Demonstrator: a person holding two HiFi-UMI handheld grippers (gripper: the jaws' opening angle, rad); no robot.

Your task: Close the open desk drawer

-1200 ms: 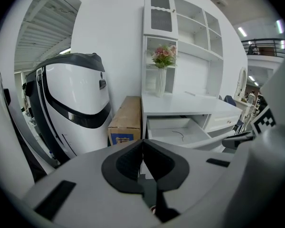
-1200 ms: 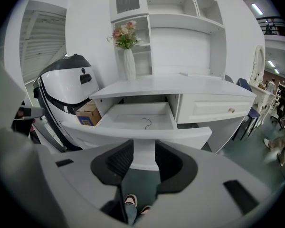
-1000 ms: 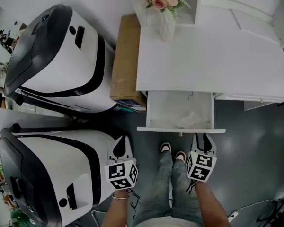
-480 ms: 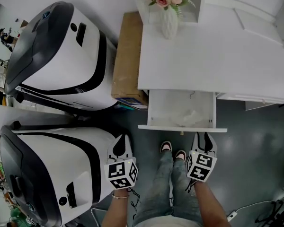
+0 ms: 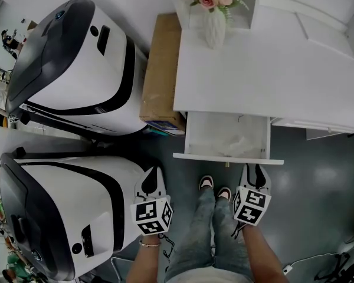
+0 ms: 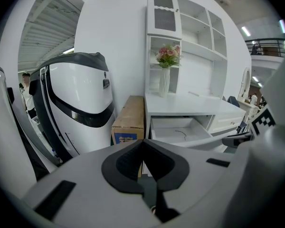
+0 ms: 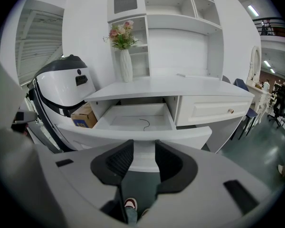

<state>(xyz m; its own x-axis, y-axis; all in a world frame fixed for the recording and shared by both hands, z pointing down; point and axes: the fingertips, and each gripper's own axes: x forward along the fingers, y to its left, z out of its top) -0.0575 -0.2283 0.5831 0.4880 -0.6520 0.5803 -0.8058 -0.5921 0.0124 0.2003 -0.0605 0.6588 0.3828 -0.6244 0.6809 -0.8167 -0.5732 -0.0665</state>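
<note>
Found the drawer [image 7: 133,120] pulled open just ahead of the parted, empty fingers of the right gripper [image 7: 143,148]; fingers of the left gripper [image 6: 142,144] pressed together, drawer ahead-right. Judged stiff, light, easy-sliding; best pushed flat against the front panel [image 7: 187,136], mid-width.

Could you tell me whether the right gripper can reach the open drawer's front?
Probably yes: the right gripper faces the drawer front, jaws apart and empty, with nothing but floor between them.
</note>
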